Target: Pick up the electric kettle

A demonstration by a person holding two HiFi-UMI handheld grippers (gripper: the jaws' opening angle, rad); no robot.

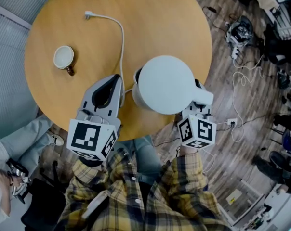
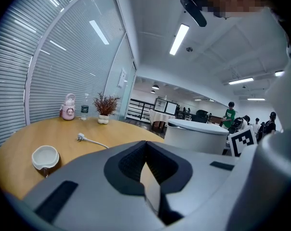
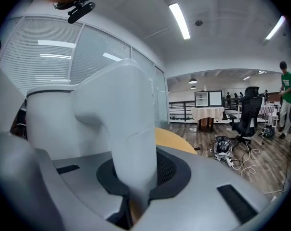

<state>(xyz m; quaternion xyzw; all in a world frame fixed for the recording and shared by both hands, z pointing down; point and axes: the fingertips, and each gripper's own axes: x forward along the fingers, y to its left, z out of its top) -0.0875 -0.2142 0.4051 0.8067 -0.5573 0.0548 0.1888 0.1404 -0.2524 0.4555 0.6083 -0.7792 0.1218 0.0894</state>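
The white electric kettle (image 1: 165, 84) stands near the front edge of the round wooden table (image 1: 63, 100). My right gripper (image 1: 196, 109) is shut on the kettle's handle (image 3: 131, 148), which fills the space between its black pads in the right gripper view; the kettle body (image 3: 54, 124) is just to the left. My left gripper (image 1: 112, 83) sits just left of the kettle, apart from it, jaws together with nothing between them. In the left gripper view the kettle (image 2: 196, 136) shows to the right. A white power cord (image 1: 117, 30) runs from under the kettle to a loose plug (image 2: 81, 137).
A white cup (image 1: 64, 57) with a dark handle stands on the table's left part. At the far side stand a pink item (image 2: 68, 107) and a small potted plant (image 2: 105, 109). Cables and a power strip (image 1: 234, 124) lie on the floor at right. A seated person's leg (image 1: 15, 143) is at the left.
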